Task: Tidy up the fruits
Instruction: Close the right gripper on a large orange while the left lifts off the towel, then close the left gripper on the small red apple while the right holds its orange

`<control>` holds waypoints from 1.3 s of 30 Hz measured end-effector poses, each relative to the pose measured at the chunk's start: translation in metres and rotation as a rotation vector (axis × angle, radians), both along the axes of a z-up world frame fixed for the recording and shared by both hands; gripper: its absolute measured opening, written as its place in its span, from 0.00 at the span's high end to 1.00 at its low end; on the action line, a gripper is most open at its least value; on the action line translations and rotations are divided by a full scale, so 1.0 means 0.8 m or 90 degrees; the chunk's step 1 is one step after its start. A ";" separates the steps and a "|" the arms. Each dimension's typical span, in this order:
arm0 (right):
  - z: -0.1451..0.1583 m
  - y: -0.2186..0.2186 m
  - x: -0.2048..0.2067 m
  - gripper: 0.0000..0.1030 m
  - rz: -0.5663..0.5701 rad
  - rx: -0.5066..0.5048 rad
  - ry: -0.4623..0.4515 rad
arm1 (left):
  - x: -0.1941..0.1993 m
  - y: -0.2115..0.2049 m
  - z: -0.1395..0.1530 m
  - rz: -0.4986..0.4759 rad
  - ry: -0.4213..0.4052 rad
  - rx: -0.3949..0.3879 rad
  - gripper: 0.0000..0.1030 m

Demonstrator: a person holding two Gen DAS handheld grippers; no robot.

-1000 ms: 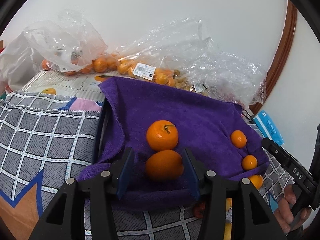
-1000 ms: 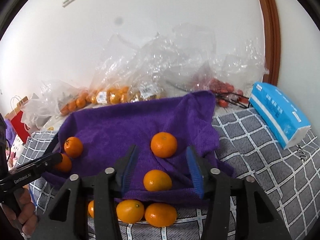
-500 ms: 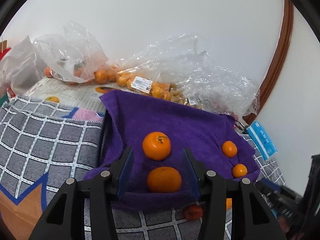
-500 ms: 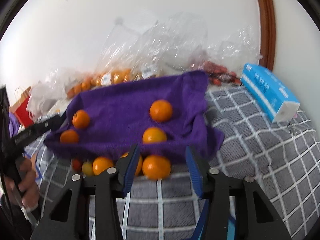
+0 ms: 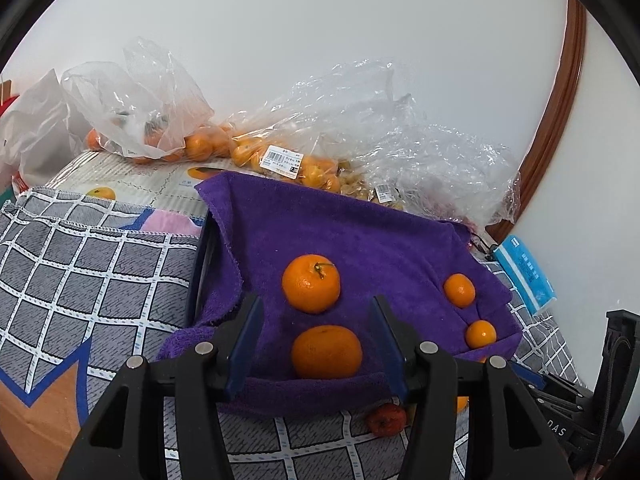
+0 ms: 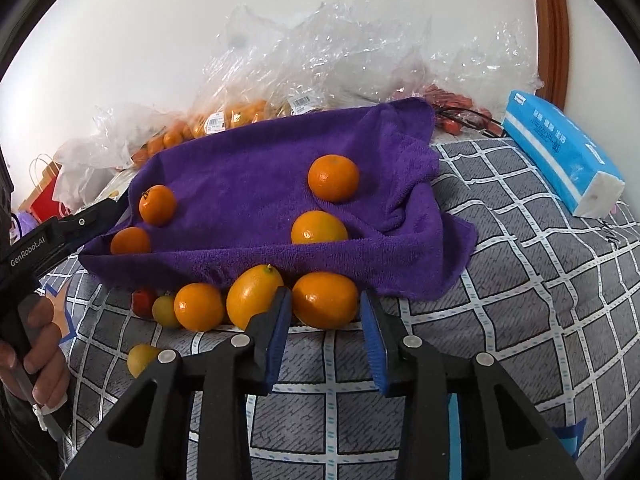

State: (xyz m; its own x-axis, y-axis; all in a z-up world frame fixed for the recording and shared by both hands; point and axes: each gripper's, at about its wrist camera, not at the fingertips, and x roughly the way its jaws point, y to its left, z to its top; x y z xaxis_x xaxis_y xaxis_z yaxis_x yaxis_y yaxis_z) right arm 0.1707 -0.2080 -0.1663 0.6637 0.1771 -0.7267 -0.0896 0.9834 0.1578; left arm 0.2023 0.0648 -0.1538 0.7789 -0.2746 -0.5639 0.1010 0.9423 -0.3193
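A deep purple terry towel (image 6: 256, 184) lies spread over a surface covered in a grey cloth with a white grid pattern (image 6: 520, 280); whether a table or a bed lies beneath, I cannot tell. Four round orange mandarins rest on the towel in two pairs, one pair at each side.

The left hand-held gripper (image 5: 316, 344) hovers low over the towel with its blue-padded fingers spread apart and holding nothing. A smooth orange mandarin (image 5: 326, 352) sits on the towel between them, untouched, and a second mandarin with a short green stem (image 5: 311, 283) lies just beyond it.

The right hand-held gripper (image 6: 325, 330) is also spread wide and empty, aimed at a plump orange mandarin (image 6: 325, 300) lying on the grid cloth against the towel's front edge. Just beside that fruit are an oval yellow-orange citrus (image 6: 254, 296), another round orange mandarin (image 6: 198, 306), and some smaller red and yellow fruits.

The step in hand appears to be picking up this loose mandarin to join those on the towel. To do it well, the right gripper should move forward until the pads sit on either side of the fruit's widest part, keeping the left finger clear of the oval citrus, then close gently so the fruit neither rolls under the towel's fold nor bruises.
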 end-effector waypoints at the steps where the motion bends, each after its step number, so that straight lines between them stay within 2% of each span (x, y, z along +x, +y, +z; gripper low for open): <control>1: 0.000 -0.002 -0.001 0.67 0.001 0.007 -0.001 | 0.000 -0.001 -0.001 0.000 0.002 0.003 0.49; 8: 0.010 -0.012 -0.019 0.67 -0.009 0.011 -0.033 | 0.000 -0.002 -0.002 0.001 0.002 0.007 0.49; 14: 0.004 -0.024 -0.022 0.66 0.000 0.026 0.003 | 0.001 0.000 -0.003 0.002 0.006 0.003 0.49; 17: 0.002 -0.017 -0.019 0.59 -0.001 0.009 0.003 | 0.001 -0.001 -0.003 0.003 0.008 0.004 0.49; 21: -0.004 -0.006 -0.010 0.61 0.008 -0.019 0.017 | -0.003 -0.001 0.002 -0.003 0.001 -0.007 0.49; 22: -0.003 -0.006 -0.011 0.64 0.007 -0.023 0.014 | -0.004 -0.001 0.003 -0.006 -0.004 -0.010 0.49; 28: 0.006 -0.020 -0.023 0.65 -0.014 0.004 -0.025 | -0.018 -0.014 0.015 -0.020 -0.034 0.028 0.49; 30: 0.012 -0.025 -0.030 0.65 -0.021 0.011 -0.044 | -0.022 -0.017 0.021 -0.041 -0.040 0.024 0.49; 33: 0.017 -0.025 -0.036 0.64 -0.023 0.010 -0.060 | -0.030 -0.026 0.026 -0.048 0.007 0.045 0.49; 39: 0.017 -0.021 -0.039 0.64 -0.024 -0.011 -0.059 | -0.063 -0.049 0.003 -0.123 0.063 0.077 0.49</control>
State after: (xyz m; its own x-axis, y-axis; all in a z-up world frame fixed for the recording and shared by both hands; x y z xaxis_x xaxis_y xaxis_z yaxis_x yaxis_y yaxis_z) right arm 0.1396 -0.2246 -0.1525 0.7346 0.1384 -0.6643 -0.0654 0.9889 0.1338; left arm 0.1517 0.0256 -0.1511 0.6575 -0.3391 -0.6729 0.2564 0.9404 -0.2234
